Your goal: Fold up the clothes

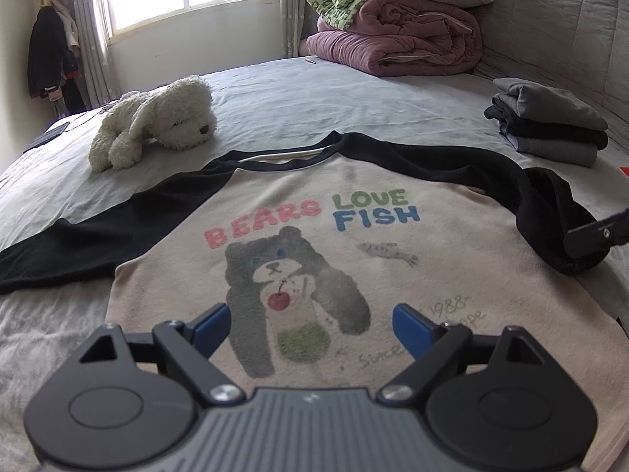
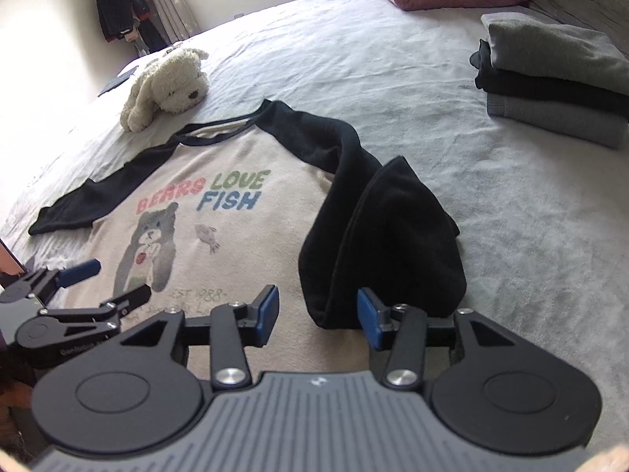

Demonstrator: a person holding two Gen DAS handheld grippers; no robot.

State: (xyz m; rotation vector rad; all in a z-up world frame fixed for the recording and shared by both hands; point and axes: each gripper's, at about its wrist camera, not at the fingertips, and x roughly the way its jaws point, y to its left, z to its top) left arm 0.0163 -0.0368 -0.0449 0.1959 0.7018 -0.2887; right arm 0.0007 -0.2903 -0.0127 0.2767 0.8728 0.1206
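Right gripper (image 2: 318, 314): jaws parted, nothing pinched; the rolled end of the black right sleeve (image 2: 377, 244) is seen just ahead, between the blue pads (image 2: 267, 306) but not pressed by them.
Left gripper (image 1: 310, 326): spread wide and empty, held above the lower front of the shirt (image 1: 314, 244).
Shirt: laid face up on the bed (image 1: 295, 90), bear print uppermost; the left sleeve (image 1: 78, 244) is stretched out flat, the right sleeve is bunched against the body's edge.
Step in hand (judged): the right sleeve is being laid inward across the chest.
Good practice: the bunched cuff is best re-gripped at its very end, drawn straight, then laid flat over the print so that no lump is trapped; the hem may be steadied by the left gripper.
Surroundings: a plush dog (image 1: 157, 118) beyond the collar; folded clothes (image 2: 550, 78) stacked well apart.
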